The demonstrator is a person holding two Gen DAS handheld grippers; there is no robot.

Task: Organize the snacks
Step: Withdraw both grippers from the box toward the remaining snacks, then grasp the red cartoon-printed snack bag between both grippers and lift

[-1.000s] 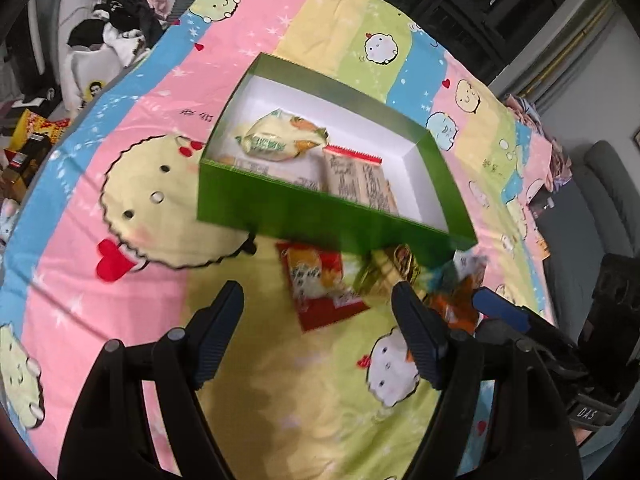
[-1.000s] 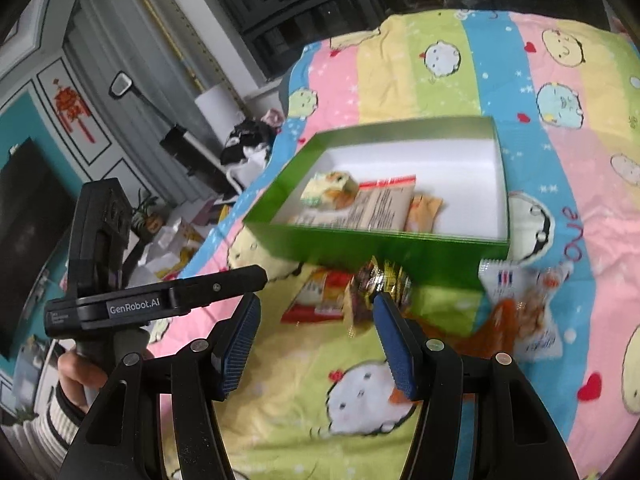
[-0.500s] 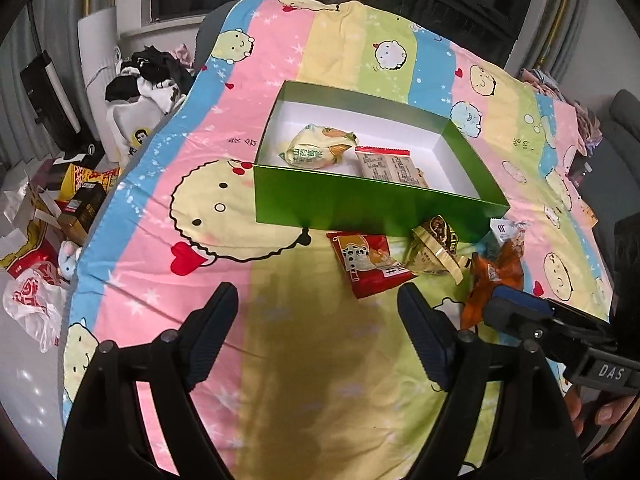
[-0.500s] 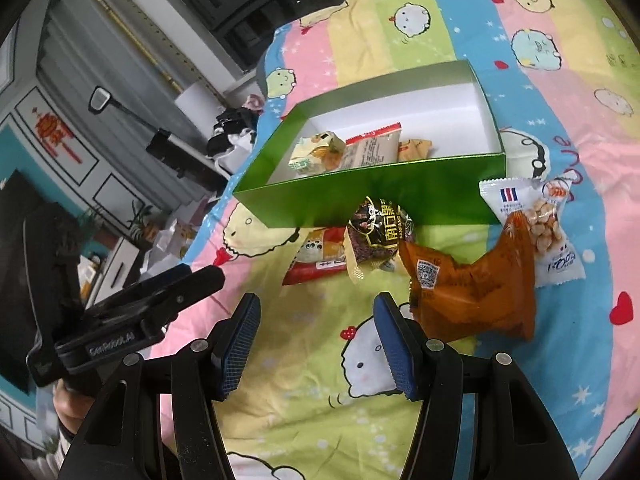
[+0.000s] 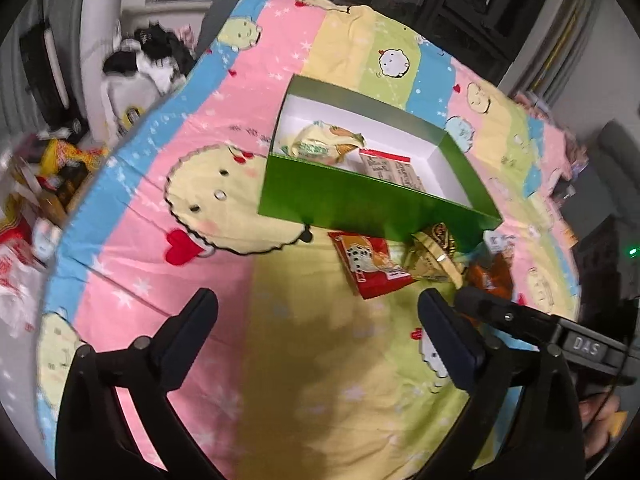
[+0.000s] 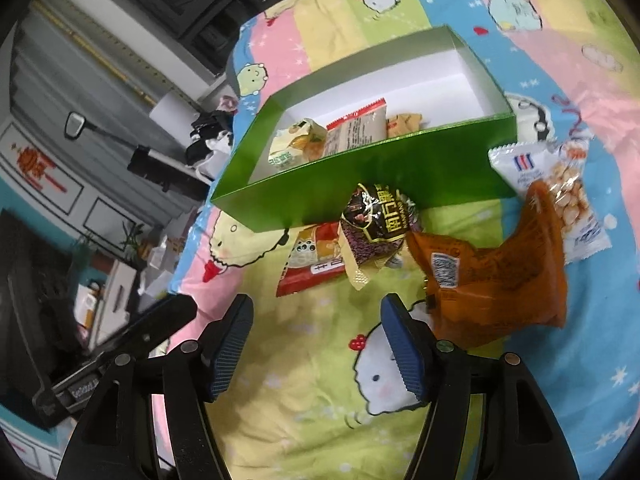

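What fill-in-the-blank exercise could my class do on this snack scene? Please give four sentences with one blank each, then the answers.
1. The box holding some snacks is ____ on the outside.
2. Inside, the box is ____.
3. The dark packet lies ____ the box, on the bedsheet.
4. Between the fingers of the right gripper there is ____ snack.

Missing words: green; white; outside; no

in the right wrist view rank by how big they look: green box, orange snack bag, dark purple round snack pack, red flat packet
1. Green cardboard box, clearly largest.
2. Orange crinkled snack bag.
3. Dark purple round snack pack and red flat packet: similar, and the red one is partly covered, so unranked.
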